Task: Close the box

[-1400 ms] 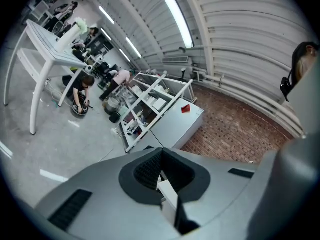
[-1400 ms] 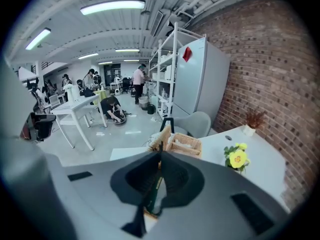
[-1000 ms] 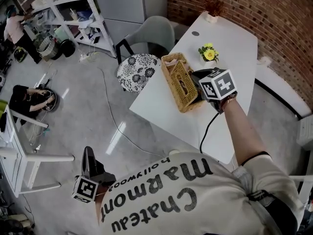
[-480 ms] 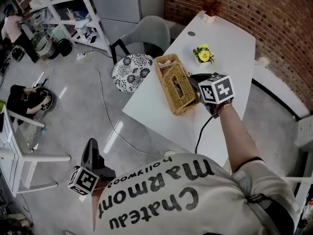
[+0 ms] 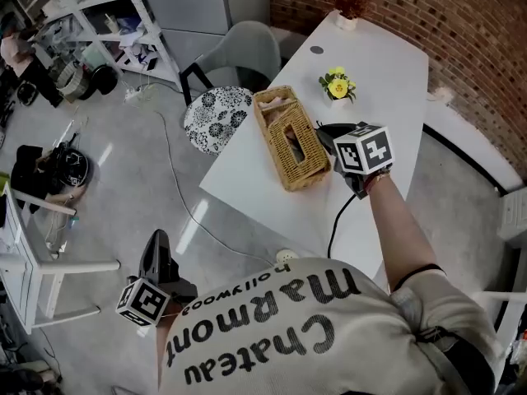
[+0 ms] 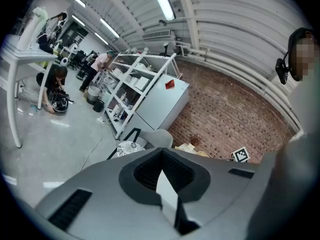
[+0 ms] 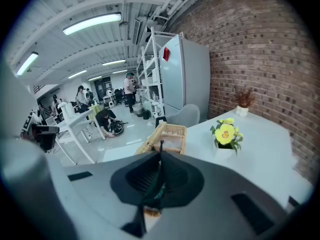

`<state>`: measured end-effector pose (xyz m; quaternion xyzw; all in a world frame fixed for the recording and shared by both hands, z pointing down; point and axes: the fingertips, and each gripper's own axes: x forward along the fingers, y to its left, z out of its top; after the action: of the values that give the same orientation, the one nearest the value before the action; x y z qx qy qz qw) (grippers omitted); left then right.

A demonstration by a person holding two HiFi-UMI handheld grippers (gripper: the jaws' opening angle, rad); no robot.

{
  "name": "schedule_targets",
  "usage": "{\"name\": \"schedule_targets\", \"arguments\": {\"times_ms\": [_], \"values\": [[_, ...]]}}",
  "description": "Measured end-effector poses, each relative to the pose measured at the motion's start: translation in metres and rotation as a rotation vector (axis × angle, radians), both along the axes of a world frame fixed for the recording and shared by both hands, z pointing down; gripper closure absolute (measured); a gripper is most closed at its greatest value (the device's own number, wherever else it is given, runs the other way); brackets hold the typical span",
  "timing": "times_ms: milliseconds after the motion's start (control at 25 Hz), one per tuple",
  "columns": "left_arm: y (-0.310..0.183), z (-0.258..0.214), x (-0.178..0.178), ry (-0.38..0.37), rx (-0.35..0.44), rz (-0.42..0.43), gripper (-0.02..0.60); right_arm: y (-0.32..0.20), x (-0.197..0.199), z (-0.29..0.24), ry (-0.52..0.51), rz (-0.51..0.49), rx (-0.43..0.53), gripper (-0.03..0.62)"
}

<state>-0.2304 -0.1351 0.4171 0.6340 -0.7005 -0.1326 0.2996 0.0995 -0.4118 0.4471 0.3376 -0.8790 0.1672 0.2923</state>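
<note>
A wicker box (image 5: 286, 141) lies on the white table (image 5: 387, 72), its slotted lid (image 5: 290, 138) tilted over the body; the far end shows a pale inside. My right gripper (image 5: 322, 131) hovers just right of the box, jaws together and nothing visibly between them. In the right gripper view the box (image 7: 169, 134) sits right behind the shut jaw tips (image 7: 160, 153), lid edge raised at the left. My left gripper (image 5: 156, 245) hangs low over the floor, far from the table, its jaw tips meeting (image 6: 161, 151) with nothing held.
A yellow flower in a small pot (image 5: 338, 86) stands behind the box, and a dried plant (image 5: 349, 8) at the table's far end. A grey chair (image 5: 243, 49) and a patterned stool (image 5: 216, 115) stand left of the table. A cable (image 5: 177, 179) crosses the floor. Shelves (image 5: 99, 15) at the back left.
The head camera has shifted, so the table sits a little further left in view. The right gripper stays beside the box. The left gripper has barely moved.
</note>
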Motion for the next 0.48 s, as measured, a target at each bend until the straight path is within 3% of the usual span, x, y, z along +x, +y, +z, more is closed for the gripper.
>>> {"name": "schedule_targets", "arguments": {"times_ms": [480], "values": [[0.002,0.002,0.004,0.003,-0.019,-0.01,0.58,-0.002,0.019,0.025,0.036,0.034,-0.039,0.577]]}}
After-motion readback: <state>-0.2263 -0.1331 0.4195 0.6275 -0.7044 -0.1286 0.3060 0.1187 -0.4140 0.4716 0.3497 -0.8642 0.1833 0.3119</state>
